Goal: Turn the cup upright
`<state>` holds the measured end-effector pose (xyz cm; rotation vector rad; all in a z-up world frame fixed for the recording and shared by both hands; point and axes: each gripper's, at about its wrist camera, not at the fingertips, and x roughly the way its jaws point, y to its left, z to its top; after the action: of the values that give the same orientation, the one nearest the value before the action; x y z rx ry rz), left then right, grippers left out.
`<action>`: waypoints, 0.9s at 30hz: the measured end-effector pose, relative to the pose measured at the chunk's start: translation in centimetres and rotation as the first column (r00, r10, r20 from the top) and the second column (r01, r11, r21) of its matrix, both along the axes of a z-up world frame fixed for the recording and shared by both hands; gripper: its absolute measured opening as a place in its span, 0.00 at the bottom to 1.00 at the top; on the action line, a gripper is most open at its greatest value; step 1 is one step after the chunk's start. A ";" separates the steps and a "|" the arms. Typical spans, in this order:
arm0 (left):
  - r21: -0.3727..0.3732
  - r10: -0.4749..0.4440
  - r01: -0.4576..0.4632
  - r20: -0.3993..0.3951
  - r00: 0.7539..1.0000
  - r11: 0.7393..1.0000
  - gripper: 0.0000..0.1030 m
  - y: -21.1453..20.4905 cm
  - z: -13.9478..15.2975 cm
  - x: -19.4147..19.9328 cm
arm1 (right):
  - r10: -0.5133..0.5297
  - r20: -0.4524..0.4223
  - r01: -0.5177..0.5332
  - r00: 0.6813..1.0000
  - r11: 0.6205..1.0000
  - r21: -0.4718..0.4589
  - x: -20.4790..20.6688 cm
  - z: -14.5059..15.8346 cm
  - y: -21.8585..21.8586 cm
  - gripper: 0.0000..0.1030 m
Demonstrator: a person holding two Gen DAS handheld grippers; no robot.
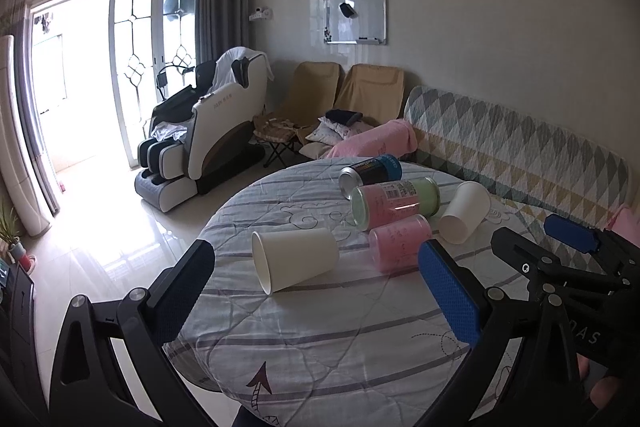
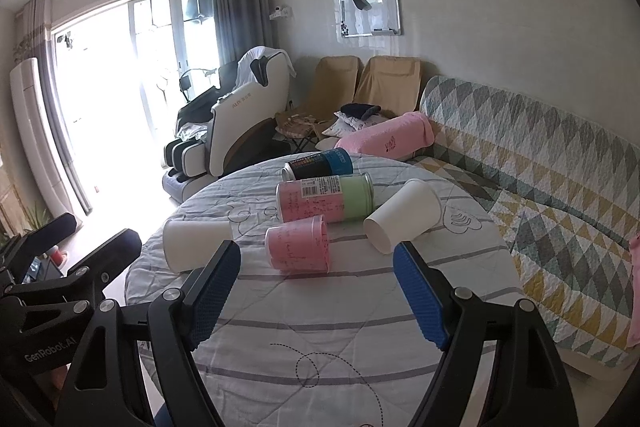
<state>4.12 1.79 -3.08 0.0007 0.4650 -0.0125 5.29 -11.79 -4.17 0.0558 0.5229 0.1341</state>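
Several cups lie on their sides on a round table (image 1: 320, 347) with a striped cloth. A white paper cup (image 1: 294, 259) lies nearest my left gripper (image 1: 316, 291), which is open and empty just short of it. A pink plastic cup (image 2: 298, 245) lies ahead of my right gripper (image 2: 318, 291), also open and empty. A second white paper cup (image 2: 404, 221) lies at the right. A pink-and-green cup (image 2: 324, 201) and a dark can (image 2: 318, 165) lie farther back. The right gripper shows in the left wrist view (image 1: 568, 239), the left gripper in the right wrist view (image 2: 80, 239).
A sofa with a diamond-pattern cover (image 2: 540, 195) runs along the table's right side, with a pink rolled towel (image 2: 392, 139) on it. A massage chair (image 1: 208, 131) and two tan chairs (image 1: 344, 95) stand beyond the table. Tiled floor (image 1: 120, 247) lies to the left.
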 end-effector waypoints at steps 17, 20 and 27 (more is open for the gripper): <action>0.010 0.010 -0.010 0.001 1.000 1.000 1.00 0.1 -0.1 0.3 | 0.000 0.005 0.000 1.000 1.000 0.014 0.3 -0.1 0.1 0.78; 0.014 0.008 -0.008 0.002 1.000 1.000 1.00 0.0 -0.3 0.4 | 0.000 0.005 0.000 1.000 1.000 0.016 0.3 -0.1 0.1 0.78; 0.014 0.010 -0.010 0.001 1.000 1.000 1.00 0.0 -0.2 0.4 | 0.002 0.003 -0.002 1.000 1.000 0.014 0.3 0.0 0.0 0.78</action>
<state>4.53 1.74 -3.29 0.0119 0.4639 0.0007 5.60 -11.78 -4.20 0.0686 0.5192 0.1402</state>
